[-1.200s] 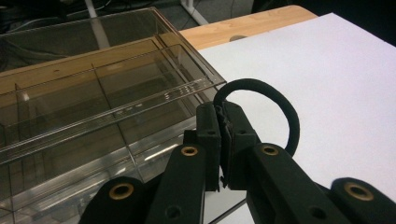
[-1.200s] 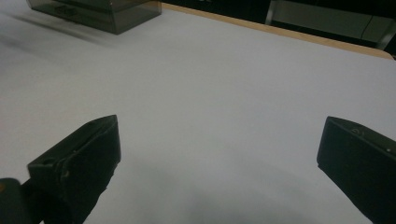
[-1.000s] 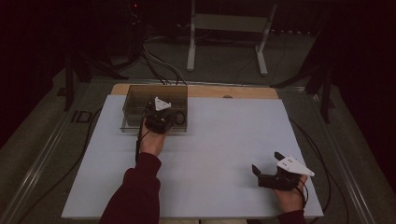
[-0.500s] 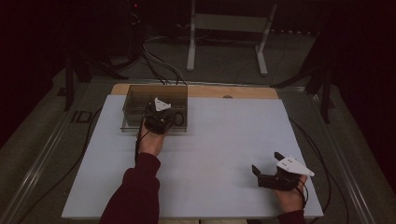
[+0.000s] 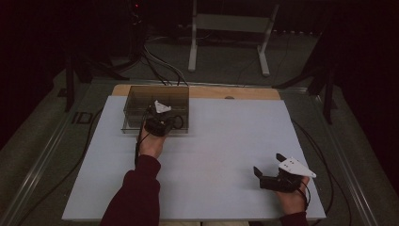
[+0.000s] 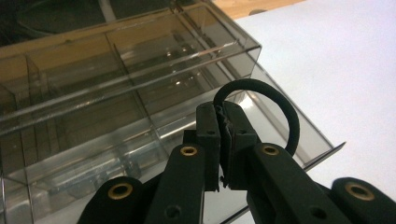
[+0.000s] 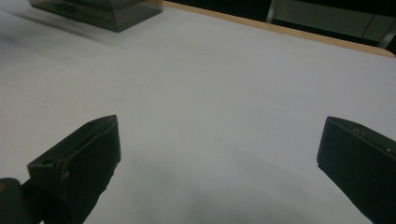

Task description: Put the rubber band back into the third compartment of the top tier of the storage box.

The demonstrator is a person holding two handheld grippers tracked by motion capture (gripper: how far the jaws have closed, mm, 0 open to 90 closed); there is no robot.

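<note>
Left gripper (image 6: 225,140): jaws pinching a black elastic loop (image 6: 280,107), held over the clear divided organiser box (image 6: 93,107);
Right gripper (image 7: 217,154): jaws spread wide, low over the white table (image 7: 224,79), well apart from the box

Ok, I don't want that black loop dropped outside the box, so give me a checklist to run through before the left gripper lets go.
1. Grip on the black loop: left gripper is shut on it; ok.
2. Loop hangs free, not snagged on a wall of the clear divided box: ok.
3. Loop over a compartment: it seems to sit over the box's near corner; cannot tell.
4. Target compartment free: nothing obvious inside, though the walls glare; cannot tell.
5. Right gripper out of the way: open, far off on the white table; ok.
</note>
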